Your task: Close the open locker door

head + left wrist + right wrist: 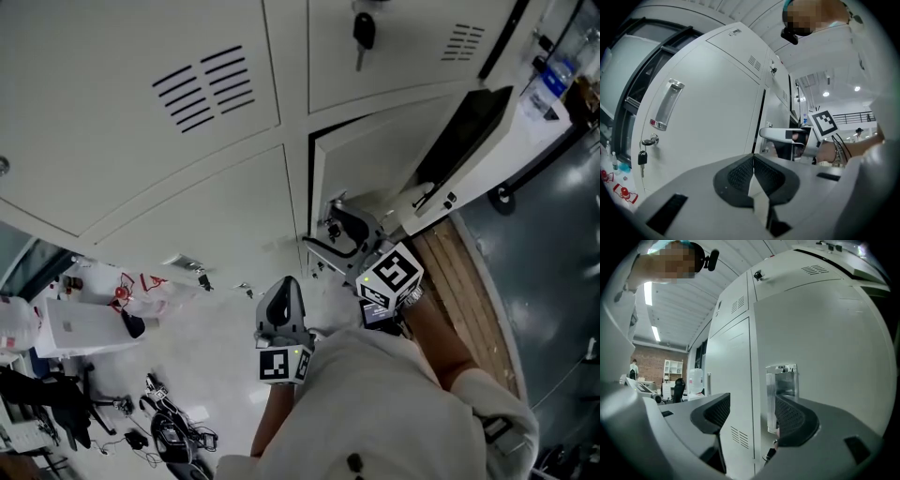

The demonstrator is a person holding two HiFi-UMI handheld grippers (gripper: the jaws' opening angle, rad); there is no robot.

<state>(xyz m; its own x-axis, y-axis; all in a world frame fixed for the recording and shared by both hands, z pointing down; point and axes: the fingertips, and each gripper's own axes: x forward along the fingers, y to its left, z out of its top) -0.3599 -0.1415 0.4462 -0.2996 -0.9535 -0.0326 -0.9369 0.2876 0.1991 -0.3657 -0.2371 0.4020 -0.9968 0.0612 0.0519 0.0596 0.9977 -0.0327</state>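
Right tongs (pixel 752 414) at the handle (pixel 782 383) of the locker door (pixel 829 343)
They're spread wide, gripping nothing; left tongs (pixel 753 177) are pinched closed, empty.

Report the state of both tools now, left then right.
Left tool: closed, nothing between its jaws.
Right tool: open, holding nothing.

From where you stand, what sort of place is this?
Probably a workshop or lab-style office with staff storage. A bank of white metal lockers with vent slits and keys fills the view, and beyond them the right gripper view shows a brick wall, white shelves and an office chair.
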